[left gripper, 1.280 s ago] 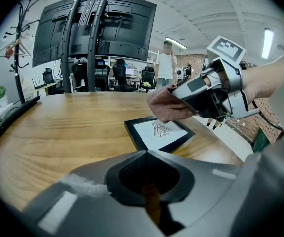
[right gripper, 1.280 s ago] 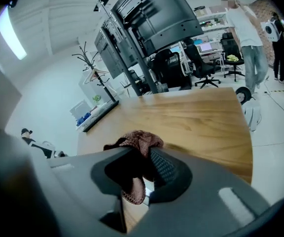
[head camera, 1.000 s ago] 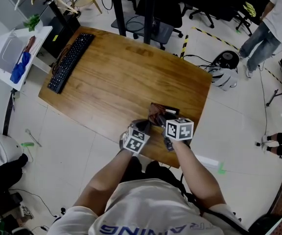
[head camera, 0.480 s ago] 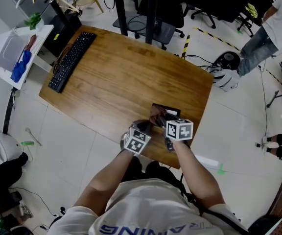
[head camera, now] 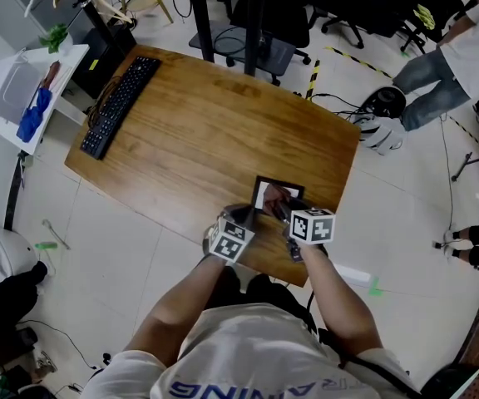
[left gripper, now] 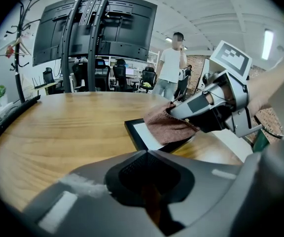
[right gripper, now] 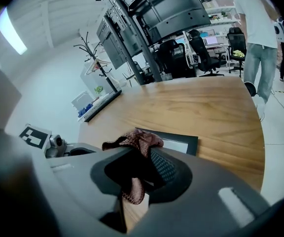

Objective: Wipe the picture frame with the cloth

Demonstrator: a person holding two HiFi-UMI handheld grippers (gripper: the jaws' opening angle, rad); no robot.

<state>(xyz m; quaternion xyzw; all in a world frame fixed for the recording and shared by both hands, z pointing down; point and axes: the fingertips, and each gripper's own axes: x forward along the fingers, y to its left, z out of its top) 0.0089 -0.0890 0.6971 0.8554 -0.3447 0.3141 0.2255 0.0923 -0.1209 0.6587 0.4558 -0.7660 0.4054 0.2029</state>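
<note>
- The picture frame (head camera: 263, 194) lies flat and face up on the wooden table (head camera: 181, 131), close to the near edge and towards the right-hand corner, just in front of the person.
- From the head view its longer side seems to run across the person's front, a little askew to the table's edge. I would not swear to it, since its right part is covered.
- The right gripper (head camera: 283, 210) has its jaws clamped on a reddish-brown cloth (right gripper: 137, 139). The cloth bunches out past the fingertips and rests on the frame's right half.
- The left gripper (head camera: 244, 216) sits just beside the frame's near left corner. Its jaws are drawn together with nothing between them, and I cannot tell whether it touches the frame.
- The frame's near right corner is hidden under the cloth and the right gripper's marker cube. What the picture shows is no more than a pale panel inside a dark border.
- Beyond the frame the tabletop is bare wood as far as a keyboard (head camera: 119, 105) at the far left corner, well apart.
- On the near side there is only a narrow strip of table before the edge.
- A person (head camera: 456, 40) stands on the floor off the far right corner.
</note>
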